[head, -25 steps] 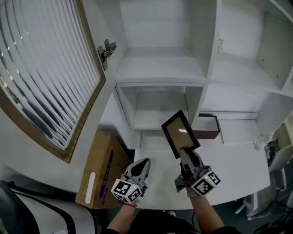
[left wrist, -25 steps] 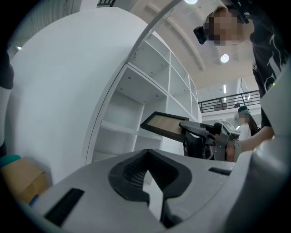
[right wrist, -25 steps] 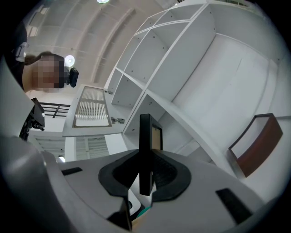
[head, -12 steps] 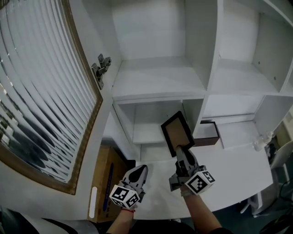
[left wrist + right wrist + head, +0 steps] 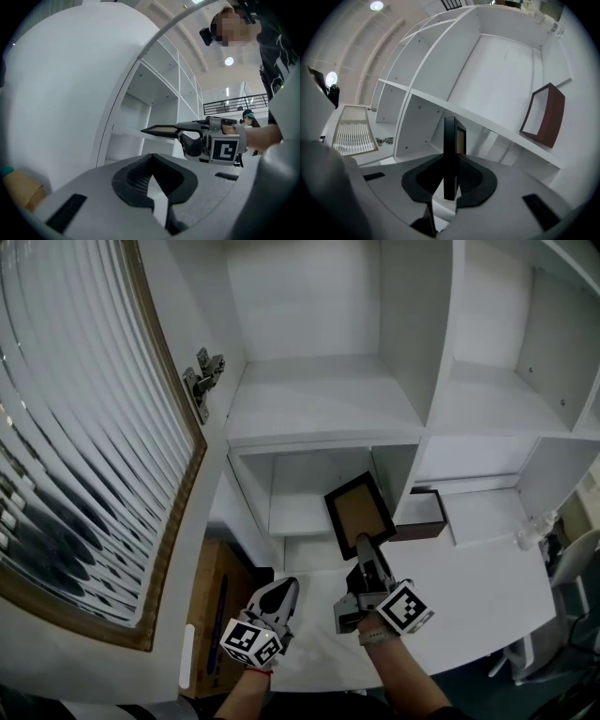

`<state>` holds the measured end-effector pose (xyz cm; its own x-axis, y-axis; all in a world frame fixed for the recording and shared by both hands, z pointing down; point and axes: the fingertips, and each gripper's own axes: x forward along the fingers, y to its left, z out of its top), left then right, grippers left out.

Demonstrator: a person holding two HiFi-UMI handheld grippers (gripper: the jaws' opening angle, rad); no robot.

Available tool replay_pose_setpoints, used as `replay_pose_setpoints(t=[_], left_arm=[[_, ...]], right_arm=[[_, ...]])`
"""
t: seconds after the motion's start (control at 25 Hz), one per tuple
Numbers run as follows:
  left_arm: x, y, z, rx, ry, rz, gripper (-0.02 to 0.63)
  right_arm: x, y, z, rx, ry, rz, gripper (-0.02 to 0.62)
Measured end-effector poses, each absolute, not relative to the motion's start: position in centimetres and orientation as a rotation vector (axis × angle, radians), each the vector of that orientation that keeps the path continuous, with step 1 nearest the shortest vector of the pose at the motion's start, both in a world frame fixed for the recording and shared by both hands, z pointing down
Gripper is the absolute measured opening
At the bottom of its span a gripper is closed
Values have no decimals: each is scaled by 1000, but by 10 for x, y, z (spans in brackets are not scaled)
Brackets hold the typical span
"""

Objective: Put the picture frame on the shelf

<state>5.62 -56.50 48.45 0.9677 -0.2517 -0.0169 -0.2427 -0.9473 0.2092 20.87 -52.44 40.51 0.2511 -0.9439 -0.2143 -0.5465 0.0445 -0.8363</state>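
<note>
The picture frame (image 5: 358,513) is black-edged with a brown panel and is held up in front of the white shelf unit's lower cubby (image 5: 305,486). My right gripper (image 5: 364,544) is shut on its lower edge. In the right gripper view the frame (image 5: 450,154) stands edge-on between the pads. The left gripper view shows the frame (image 5: 161,131) from the side, level, sticking out of the right gripper (image 5: 185,133). My left gripper (image 5: 284,585) hangs low to the left of it, shut and empty, over the table.
An open cabinet door with ribbed glass (image 5: 84,427) juts out at the left, its hinge (image 5: 202,376) by the shelf's side wall. A dark brown box (image 5: 422,509) lies in the cubby right of the frame. A cardboard box (image 5: 217,610) sits below the white table (image 5: 478,582).
The right gripper has carried the frame a little left and closer to the lower cubby. The left gripper has barely moved. The head view has shifted.
</note>
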Motion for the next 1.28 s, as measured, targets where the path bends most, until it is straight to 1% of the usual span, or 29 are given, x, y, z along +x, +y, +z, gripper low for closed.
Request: replay_pose_setpoints(t=[0.16, 0.44, 0.72, 0.84, 0.92, 1.08, 1.16, 1.28], left_arm=[[58, -569, 478, 2918, -382, -90, 5], [64, -563, 474, 2916, -356, -103, 4], [60, -565, 474, 2899, -363, -118, 5], [59, -565, 474, 2894, -363, -119, 5], [59, -567, 476, 2888, -365, -118, 4], [58, -566, 479, 2879, -359, -114, 4], [58, -564, 479, 2875, -357, -115, 5], [58, -563, 479, 2871, -356, -110, 5]], right_arm=[[207, -530, 410, -1635, 1406, -604, 64], [205, -537, 428, -1590, 1298, -805, 64], [205, -547, 438, -1513, 1310, -920, 81], [203, -550, 438, -1513, 1379, -908, 106], [199, -552, 440, -1505, 1437, -903, 157], [181, -555, 437, -1456, 1585, -874, 230], [170, -554, 437, -1459, 1693, -854, 250], [157, -546, 448, -1580, 1888, -829, 255]])
